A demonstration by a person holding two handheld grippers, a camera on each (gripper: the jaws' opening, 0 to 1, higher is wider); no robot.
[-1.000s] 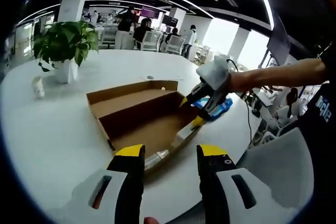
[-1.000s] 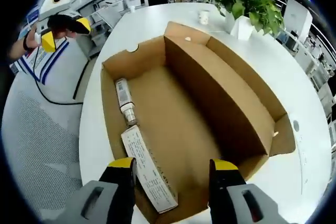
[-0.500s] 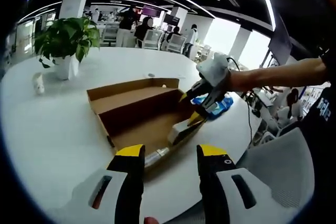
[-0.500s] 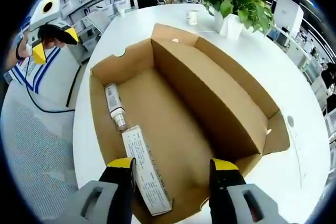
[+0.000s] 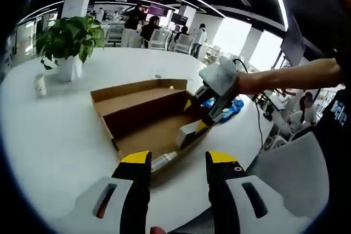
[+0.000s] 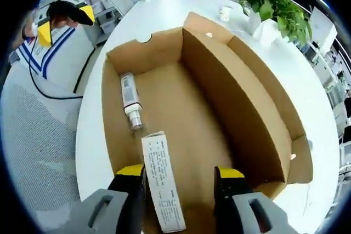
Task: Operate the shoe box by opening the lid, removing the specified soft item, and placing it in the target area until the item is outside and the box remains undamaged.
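The brown shoe box (image 5: 143, 114) lies open on the white table (image 5: 49, 130), its lid folded back. Inside it are a white printed carton (image 6: 163, 186) and a small tube (image 6: 131, 100). My right gripper (image 6: 180, 172) is open low over the box's near end; the carton lies between its jaws, close against the left finger. Seen from the left gripper view, the right gripper (image 5: 196, 115) dips into the box's right end, with the carton (image 5: 188, 133) tilted up just under it. A blue and white soft pack (image 5: 229, 108) lies on the table beyond the box. My left gripper (image 5: 176, 163) is open and holds nothing.
A potted plant (image 5: 68, 42) and a small white cup (image 5: 39, 85) stand at the table's far left. A grey mesh chair (image 6: 38, 152) sits beside the table's edge. The left gripper (image 6: 61, 10), held by a hand, shows off the table. People stand in the office behind.
My right gripper has moved lower over the box's end and the white carton now sits between its jaws, tilted up. The left gripper has stayed put.
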